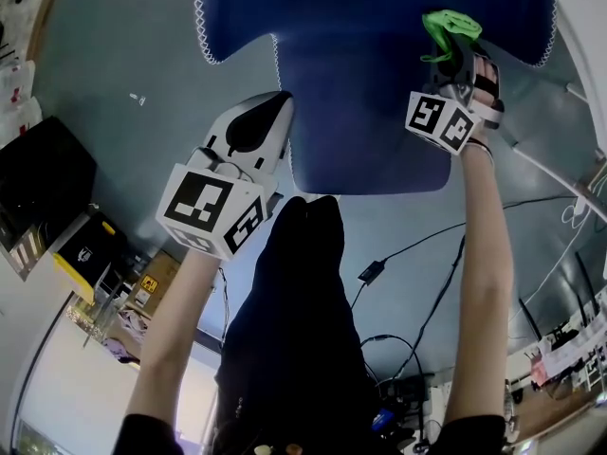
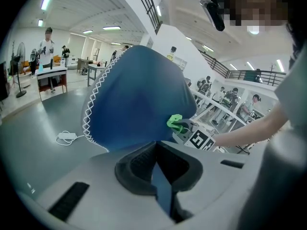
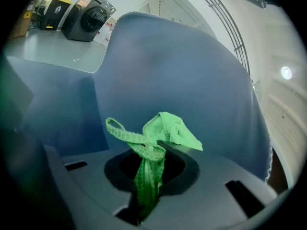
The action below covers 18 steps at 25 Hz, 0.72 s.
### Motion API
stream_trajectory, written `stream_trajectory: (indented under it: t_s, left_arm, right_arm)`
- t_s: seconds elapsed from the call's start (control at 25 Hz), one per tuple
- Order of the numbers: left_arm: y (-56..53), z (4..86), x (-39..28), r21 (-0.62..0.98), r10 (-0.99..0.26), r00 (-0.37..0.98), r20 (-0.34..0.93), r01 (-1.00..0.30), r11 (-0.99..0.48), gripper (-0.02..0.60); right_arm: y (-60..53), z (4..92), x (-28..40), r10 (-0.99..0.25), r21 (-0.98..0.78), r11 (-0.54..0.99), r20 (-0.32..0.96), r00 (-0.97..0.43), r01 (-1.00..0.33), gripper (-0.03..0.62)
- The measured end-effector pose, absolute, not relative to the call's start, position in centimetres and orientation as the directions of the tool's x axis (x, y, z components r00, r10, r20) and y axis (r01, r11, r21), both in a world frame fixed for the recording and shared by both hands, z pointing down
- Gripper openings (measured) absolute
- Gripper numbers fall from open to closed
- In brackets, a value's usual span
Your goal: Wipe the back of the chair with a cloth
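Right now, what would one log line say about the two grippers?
left gripper: shut on chair back edge | right gripper: shut on green cloth | green cloth: held up at chair back, contact unclear

Overhead plus claw-level; common chair (image 1: 370, 83), seemingly.

Both arms outstretched forward. Left gripper (image 1: 277, 110) jaws closed on chair back (image 1: 370, 112) (edge only); right gripper (image 1: 459, 47) clamps cloth (image 1: 448, 25).
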<state>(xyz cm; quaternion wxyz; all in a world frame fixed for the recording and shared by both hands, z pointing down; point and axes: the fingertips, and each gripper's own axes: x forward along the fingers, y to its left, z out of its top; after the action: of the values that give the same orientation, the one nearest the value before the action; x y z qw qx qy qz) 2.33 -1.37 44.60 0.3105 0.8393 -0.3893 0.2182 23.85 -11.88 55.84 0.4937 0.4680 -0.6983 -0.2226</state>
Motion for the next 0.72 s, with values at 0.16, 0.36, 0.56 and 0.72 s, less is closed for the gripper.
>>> stream_trajectory:
  t_s: [0.16,0.36,0.56,0.72]
  left_arm:
    - [-1.0,45.1,1.6,0.35,-0.516,0.599,0.613,-0.791,-0.501,0.003]
    - [-0.6,46.2,0.3,0.353,-0.518,0.582,0.627,-0.805,-0.478,0.003]
    - [-0.3,46.6,-0.3,0.356,-0.512,0.575,0.638,-0.81,-0.466,0.003]
    - [-0.2,47.0,-0.9,0.357,-0.52,0.567,0.639,-0.817,-0.453,0.003]
  right_arm:
    - [-10.8,58.8,23.5,-0.837,0.73,0.507,0.544,-0.06,-0.458,0.054]
    - [-9.6,62.2,23.0,-0.778,0.659,0.543,0.628,-0.018,-0.52,0.054]
    - [-10.1,63.4,22.9,-0.75,0.638,0.562,0.661,0.001,-0.527,0.054]
    - [-10.4,63.9,22.8,-0.745,0.637,0.568,0.667,0.005,-0.521,0.052]
